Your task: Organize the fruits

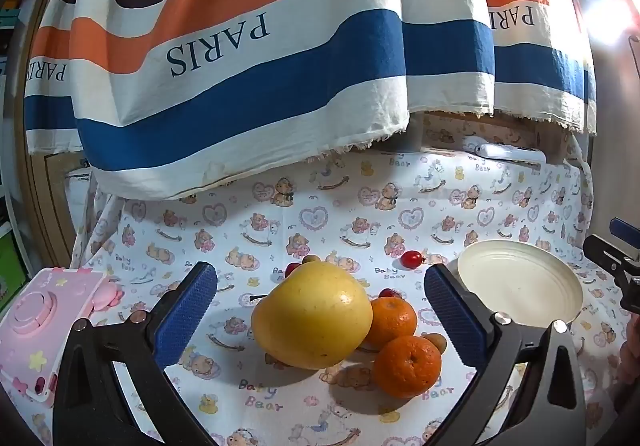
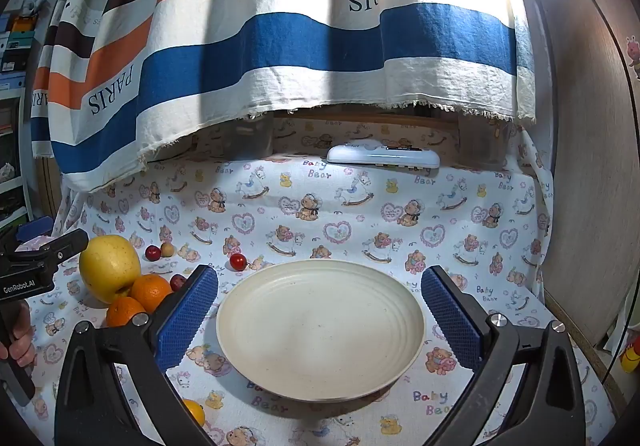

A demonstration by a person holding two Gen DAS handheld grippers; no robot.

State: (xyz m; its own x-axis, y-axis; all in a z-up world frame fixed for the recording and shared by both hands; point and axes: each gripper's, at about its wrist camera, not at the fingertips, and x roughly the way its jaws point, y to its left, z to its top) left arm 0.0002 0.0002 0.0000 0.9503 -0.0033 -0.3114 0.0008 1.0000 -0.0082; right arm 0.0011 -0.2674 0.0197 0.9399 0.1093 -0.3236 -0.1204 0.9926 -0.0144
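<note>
A big yellow fruit (image 1: 314, 316) lies on the printed cloth with two oranges (image 1: 406, 366) against its right side; it shows too in the right wrist view (image 2: 109, 266). Small red fruits (image 1: 412, 259) and small brown ones (image 1: 436, 342) lie around them. My left gripper (image 1: 320, 310) is open, its blue pads on either side of the yellow fruit, not touching it. A cream plate (image 2: 320, 330) stands empty to the right of the fruit. My right gripper (image 2: 320, 314) is open and empty, its pads flanking the plate. Another orange fruit (image 2: 195, 412) peeks out below its left finger.
A pink toy box (image 1: 44, 330) stands at the left of the cloth. A white remote-like device (image 2: 382, 157) lies at the back. A striped curtain (image 1: 260, 45) hangs over the far edge. A wooden wall (image 2: 592, 165) bounds the right side.
</note>
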